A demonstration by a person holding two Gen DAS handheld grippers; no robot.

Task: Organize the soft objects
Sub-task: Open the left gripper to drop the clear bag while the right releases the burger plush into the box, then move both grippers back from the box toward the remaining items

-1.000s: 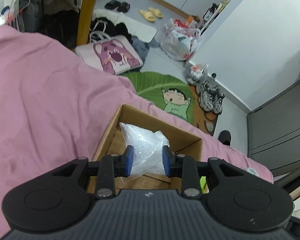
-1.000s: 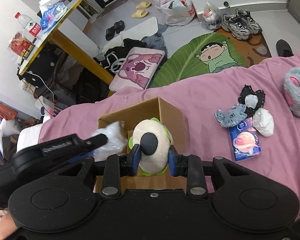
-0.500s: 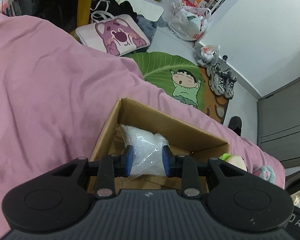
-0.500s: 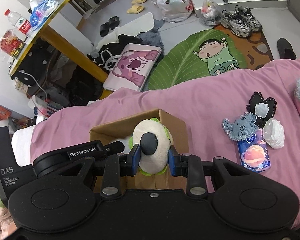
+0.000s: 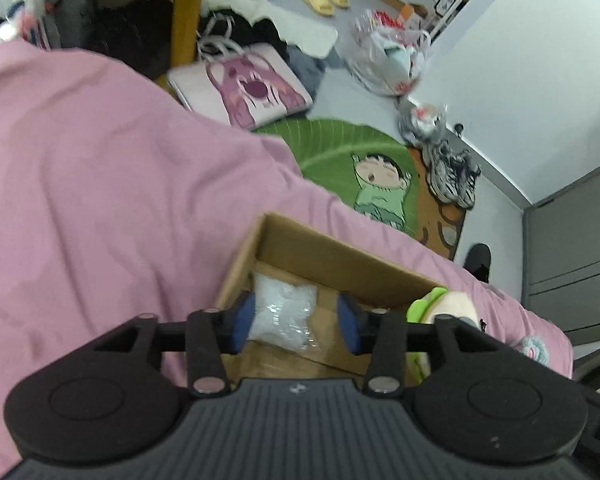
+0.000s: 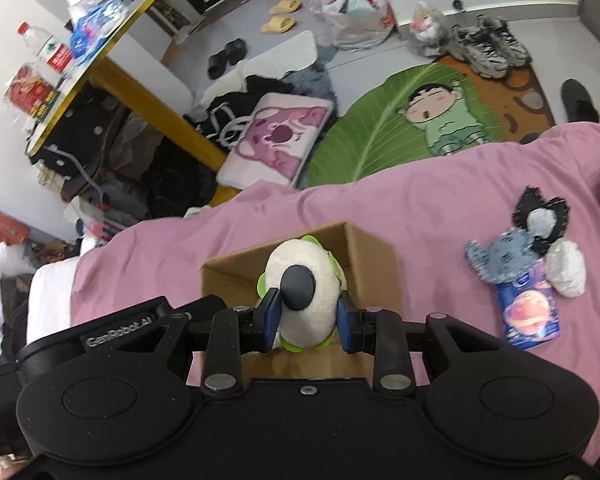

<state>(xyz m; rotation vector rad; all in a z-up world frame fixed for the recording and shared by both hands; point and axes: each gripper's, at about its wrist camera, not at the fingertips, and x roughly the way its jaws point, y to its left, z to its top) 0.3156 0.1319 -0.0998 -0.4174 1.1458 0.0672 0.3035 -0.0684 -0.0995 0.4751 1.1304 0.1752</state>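
Observation:
A brown cardboard box (image 5: 332,258) sits on the pink bedspread (image 5: 100,200). My left gripper (image 5: 295,322) hangs over the box with its jaws apart; a clear plastic bag (image 5: 282,314) lies in the box, touching only the left pad. My right gripper (image 6: 307,315) is shut on a cream plush toy with green trim and a dark nose (image 6: 302,294), held above the box (image 6: 374,276). The plush also shows at the right in the left wrist view (image 5: 452,304).
On the bedspread (image 6: 420,200) to the right lie a blue-grey plush (image 6: 500,258), a black-and-white plush (image 6: 542,218), a white pouch (image 6: 566,268) and a planet-print packet (image 6: 528,314). A green cartoon rug (image 6: 400,120), shoes and bags cover the floor beyond the bed edge.
My left gripper has opened and let go of the plastic bag, which now rests in the box. My right gripper with the plush has come closer over the box.

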